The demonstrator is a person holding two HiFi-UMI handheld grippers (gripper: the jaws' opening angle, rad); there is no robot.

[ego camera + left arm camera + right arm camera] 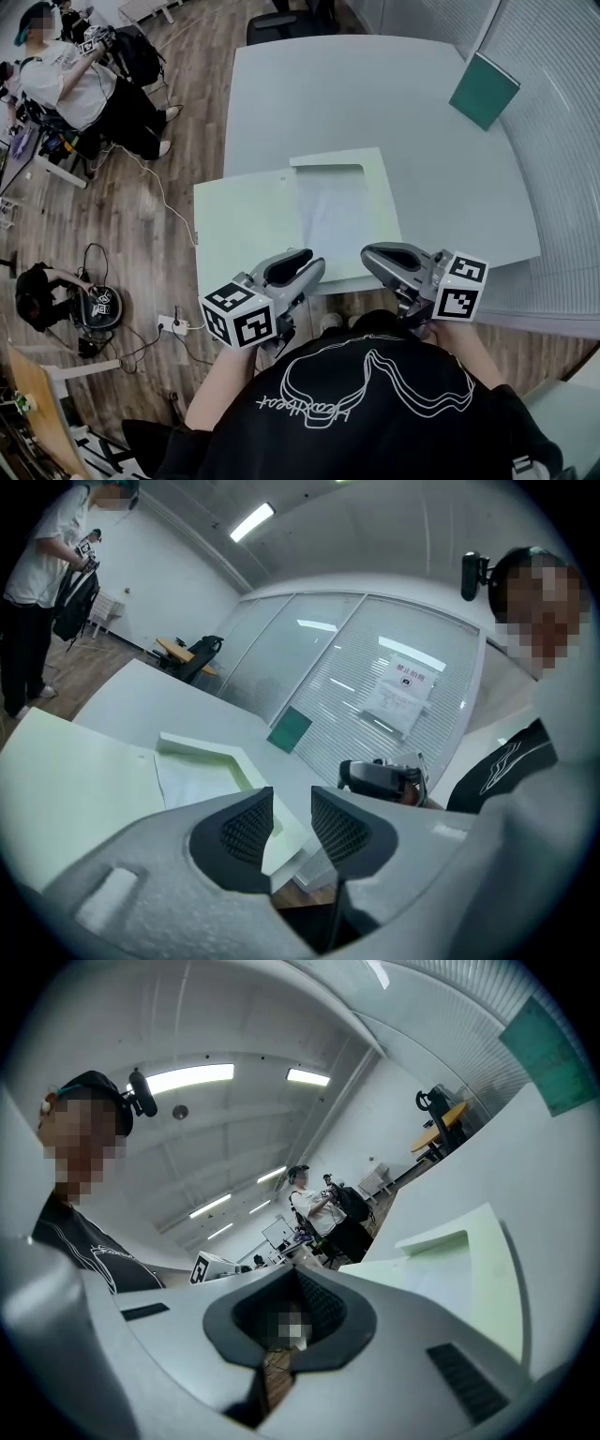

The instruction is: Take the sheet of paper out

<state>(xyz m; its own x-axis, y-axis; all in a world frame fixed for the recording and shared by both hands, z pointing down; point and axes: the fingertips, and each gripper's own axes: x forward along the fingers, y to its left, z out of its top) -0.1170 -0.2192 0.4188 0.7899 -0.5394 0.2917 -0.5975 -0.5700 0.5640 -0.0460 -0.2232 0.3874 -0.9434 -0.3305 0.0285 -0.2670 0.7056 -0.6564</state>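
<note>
A pale green folder (246, 223) lies open on the white table (375, 103), near its front edge. A white sheet of paper (336, 212) rests in the folder's right half, inside a raised green frame. Both grippers hover just off the table's front edge, short of the folder. My left gripper (314, 262) is open, with a clear gap between its pads and nothing in it (292, 799). My right gripper (368, 252) has its tips together and holds nothing (294, 1275). The left gripper view shows the folder (75, 771), the paper (195, 776) and the right gripper (354, 774).
A dark green book (484, 89) leans on the glass wall at the table's far right. A person (75, 80) stands at the left by a desk, and another (37, 295) crouches on the wooden floor. Cables and a power strip (173, 325) lie there.
</note>
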